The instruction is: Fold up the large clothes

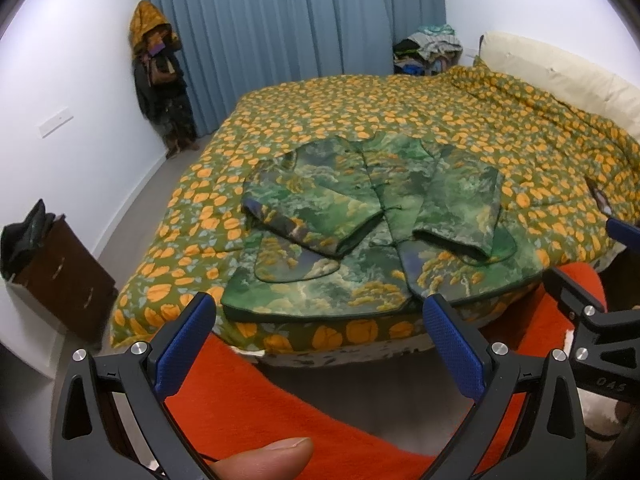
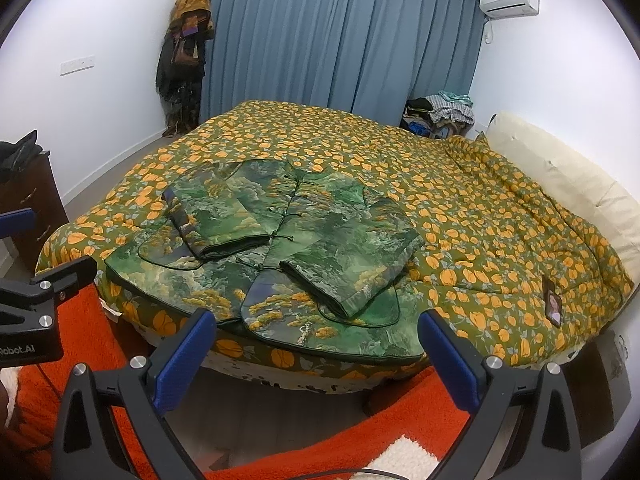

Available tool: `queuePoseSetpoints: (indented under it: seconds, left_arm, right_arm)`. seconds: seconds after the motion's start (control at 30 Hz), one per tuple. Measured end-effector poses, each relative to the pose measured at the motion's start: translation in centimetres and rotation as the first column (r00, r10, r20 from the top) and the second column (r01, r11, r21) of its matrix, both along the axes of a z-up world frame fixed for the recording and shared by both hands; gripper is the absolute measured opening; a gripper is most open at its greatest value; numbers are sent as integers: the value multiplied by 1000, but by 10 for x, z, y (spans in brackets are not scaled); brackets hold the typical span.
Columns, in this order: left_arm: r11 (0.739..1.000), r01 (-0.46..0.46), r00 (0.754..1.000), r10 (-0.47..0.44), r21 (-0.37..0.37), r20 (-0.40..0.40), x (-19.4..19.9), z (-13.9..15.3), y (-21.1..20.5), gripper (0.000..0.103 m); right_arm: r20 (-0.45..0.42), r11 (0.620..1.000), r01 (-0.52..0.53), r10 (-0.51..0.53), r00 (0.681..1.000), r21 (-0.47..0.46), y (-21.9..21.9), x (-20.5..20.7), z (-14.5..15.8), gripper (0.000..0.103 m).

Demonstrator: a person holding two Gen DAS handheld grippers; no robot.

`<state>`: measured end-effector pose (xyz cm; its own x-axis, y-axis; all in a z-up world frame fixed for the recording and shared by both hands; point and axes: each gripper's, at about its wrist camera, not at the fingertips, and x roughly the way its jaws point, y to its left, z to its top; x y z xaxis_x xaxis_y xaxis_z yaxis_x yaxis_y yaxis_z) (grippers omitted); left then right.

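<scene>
1. A green jacket (image 1: pixel 360 216) lies flat near the foot edge of the bed (image 1: pixel 400 120), both sleeves folded across its front.
2. The left hand-held gripper (image 1: pixel 320 344) and right hand-held gripper (image 2: pixel 320 354) hover before it, spread wide, empty.

The left gripper (image 1: pixel 318 344) has its 2 blue fingers spread wide apart, and nothing is between them. It hangs in the air just in front of the bed (image 1: pixel 360 120), not touching it. A thumb (image 1: pixel 264 458) shows under it. The right gripper (image 2: pixel 318 354) is spread wide too, with nothing in it. It also hangs just in front of the bed, close beside the left one.
</scene>
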<state>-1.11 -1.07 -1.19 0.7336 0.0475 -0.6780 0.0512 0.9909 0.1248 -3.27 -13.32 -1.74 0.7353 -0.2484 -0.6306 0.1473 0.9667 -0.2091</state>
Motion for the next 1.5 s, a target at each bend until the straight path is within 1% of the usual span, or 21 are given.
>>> queuePoseSetpoints:
  seconds: [0.33,0.43,0.53,0.67,0.7,0.73,0.77,0.8,0.83,0.87,0.93,0.97,1.07,1.13,1.17,1.23,1.3,1.37,1.43,1.47,1.5]
  left_arm:
    - [1000,-10,1000,10,19,-17,1,-6,-3,103]
    - [1000,-11,1000,11,7,-27,3,-8,0,103]
    - [1000,-16,999,17,7,-29,8,-10,3,103]
    - [1000,-4,999,4,8,-42,20,-13,6,103]
    - [1000,1,999,-1,5,-43,23,-14,8,103]
    - [1000,3,999,-3,0,-43,27,-14,11,103]
    - [1000,7,999,-7,-11,-43,31,-15,14,103]
    - [1000,11,999,-13,-26,-46,35,-16,18,103]
    - [999,15,998,-17,-38,-52,40,-16,21,103]
    - [999,18,998,-21,-44,-57,44,-18,24,103]
    - [999,29,998,-32,-42,-59,51,-20,29,103]
    - [999,33,998,-35,-33,-59,54,-22,31,103]
    - [999,33,996,-35,-26,-80,66,-30,36,103]
    - [999,28,994,-31,-35,-101,73,-37,38,103]
    - [999,28,993,-32,-40,-114,77,-41,40,103]
    - [999,29,990,-35,-46,-135,83,-50,39,103]
    - [998,36,988,-43,-47,-147,87,-57,40,103]
    - [997,59,985,-67,-50,-160,91,-64,38,103]
    - [995,82,982,-90,-51,-167,96,-69,36,103]
    - [994,95,980,-102,-52,-171,99,-71,34,103]
    - [993,104,978,-111,-53,-175,102,-73,33,103]
  right_arm:
    - [-3,1000,-13,13,1000,11,-1,-2,-2,102]
    - [9,999,-26,26,1000,30,-2,-2,0,103]
    - [75,998,-39,36,997,50,-11,-4,8,102]
    - [215,999,-53,54,975,-13,-33,4,19,102]
    - [230,998,-64,69,971,-26,-37,9,19,102]
    - [238,993,-109,116,964,-44,-45,20,15,103]
    - [222,987,-150,157,962,-49,-50,30,11,103]
    - [162,977,-210,214,963,-41,-57,47,-1,103]
    - [102,971,-235,237,966,-36,-60,59,-9,103]
    - [9,965,-258,258,966,-38,-64,77,-26,103]
    - [-94,955,-286,279,956,-78,-65,99,-53,103]
    - [-148,946,-314,300,942,-82,-65,114,-70,103]
    - [-212,934,-352,333,919,-59,-65,142,-100,101]
    - [-251,928,-366,337,907,-74,-65,161,-122,101]
    - [-277,927,-367,333,901,-82,-67,173,-135,98]
    - [-323,930,-356,310,894,-94,-72,191,-156,76]
    - [-371,942,-327,276,887,-79,-83,208,-178,75]
    - [-386,950,-309,272,881,-36,-93,212,-185,72]
    - [-374,954,-299,286,882,23,-100,211,-181,39]
    - [-355,959,-280,275,893,38,-104,207,-172,29]
    - [-340,965,-262,253,906,21,-105,203,-167,13]
